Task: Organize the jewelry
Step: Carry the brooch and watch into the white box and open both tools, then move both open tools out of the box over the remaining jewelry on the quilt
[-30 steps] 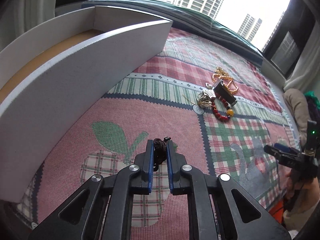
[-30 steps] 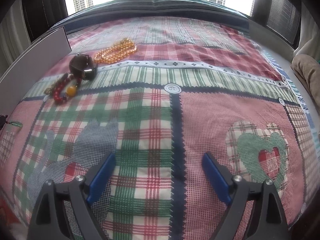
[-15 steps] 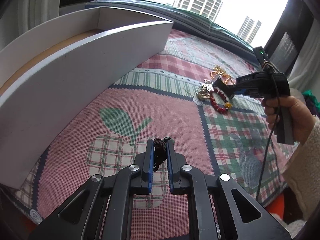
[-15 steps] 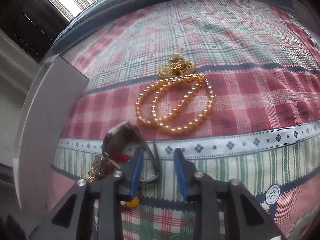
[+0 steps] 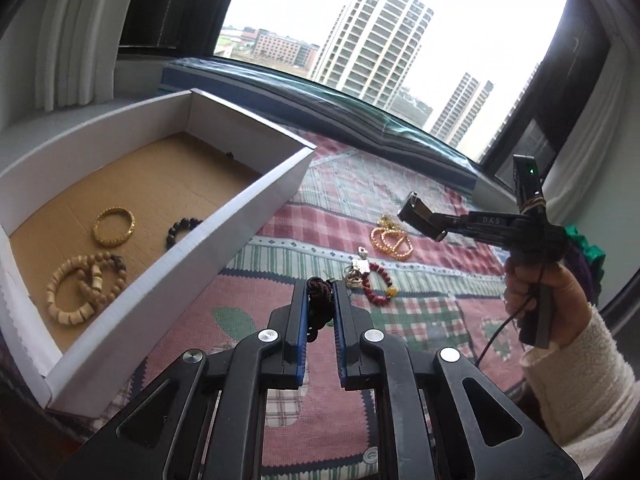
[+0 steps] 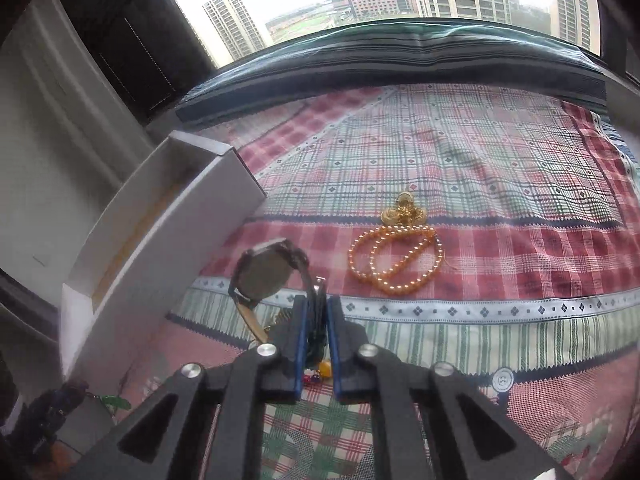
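While both tools are loaded, carry each piece to the box singly and let go low.

Item, left gripper [image 5: 320, 304]: jaws clamped on a dark brown braided cord with a knotted end [image 5: 319, 300], which stands up between the blue pads. You hold it clear of the cloth. Keep the squeeze steady; the cord is thin and, by my reading, could slide out if you ease off.

Item, right gripper [image 6: 317, 312]: its jaws have just been closing and now pinch the dark strap of a round-faced wristwatch [image 6: 267, 274], whose case hangs ahead and to the left of the tips. The hold is off-centre, so the case will likely swing; move it slowly.

Item, just beyond the left tips: a red bead bracelet with an amber bead [image 5: 380, 286] and a small tangle of gold and silver rings [image 5: 357, 273], lying on the patchwork plaid cloth [image 5: 420, 312].

Item, farther on: a doubled strand of orange-gold beads [image 6: 394, 262].

Item, ahead and left of both tools: a white cardboard box with a brown floor [image 5: 256, 200], already holding a gold bangle [image 5: 114, 226], a black bead bracelet [image 5: 181, 230] and a pale wooden bead bracelet [image 5: 82, 288]. Clear its near wall before you open.
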A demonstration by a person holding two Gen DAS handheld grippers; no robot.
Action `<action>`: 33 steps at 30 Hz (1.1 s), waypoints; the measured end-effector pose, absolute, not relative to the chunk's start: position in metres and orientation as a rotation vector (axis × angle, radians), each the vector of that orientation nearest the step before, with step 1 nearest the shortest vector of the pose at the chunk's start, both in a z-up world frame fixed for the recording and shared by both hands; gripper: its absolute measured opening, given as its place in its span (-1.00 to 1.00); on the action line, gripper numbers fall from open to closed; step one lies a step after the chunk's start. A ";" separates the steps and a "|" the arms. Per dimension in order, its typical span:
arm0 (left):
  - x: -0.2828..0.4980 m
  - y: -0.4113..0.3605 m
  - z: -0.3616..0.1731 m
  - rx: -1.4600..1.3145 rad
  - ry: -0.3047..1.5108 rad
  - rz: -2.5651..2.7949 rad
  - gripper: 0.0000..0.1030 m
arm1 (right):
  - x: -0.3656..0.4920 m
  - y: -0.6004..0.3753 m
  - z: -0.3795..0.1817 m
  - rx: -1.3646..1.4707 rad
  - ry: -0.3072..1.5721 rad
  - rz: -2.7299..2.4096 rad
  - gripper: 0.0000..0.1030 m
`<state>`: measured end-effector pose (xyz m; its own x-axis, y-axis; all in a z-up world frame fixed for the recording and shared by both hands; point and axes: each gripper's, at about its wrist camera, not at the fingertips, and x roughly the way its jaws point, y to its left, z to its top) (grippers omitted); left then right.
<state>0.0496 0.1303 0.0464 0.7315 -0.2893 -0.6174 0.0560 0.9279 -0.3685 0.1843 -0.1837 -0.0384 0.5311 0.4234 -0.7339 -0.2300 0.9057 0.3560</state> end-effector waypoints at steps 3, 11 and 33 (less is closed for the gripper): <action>0.045 0.160 0.075 -0.337 0.686 -0.129 -0.81 | 0.182 -0.147 -0.010 0.236 0.882 0.511 -0.81; 0.070 0.248 0.070 -0.357 0.725 0.102 -0.81 | 0.200 0.007 0.023 0.170 0.843 0.792 -0.81; 0.099 0.262 0.006 -0.202 0.804 0.319 0.65 | 0.217 0.090 -0.036 -0.023 0.803 0.738 0.09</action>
<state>0.0992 0.2622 0.0060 0.6502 0.2023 -0.7324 -0.3546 0.9333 -0.0570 0.2168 0.0899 -0.0358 0.4617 0.5919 -0.6606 -0.6089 0.7531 0.2492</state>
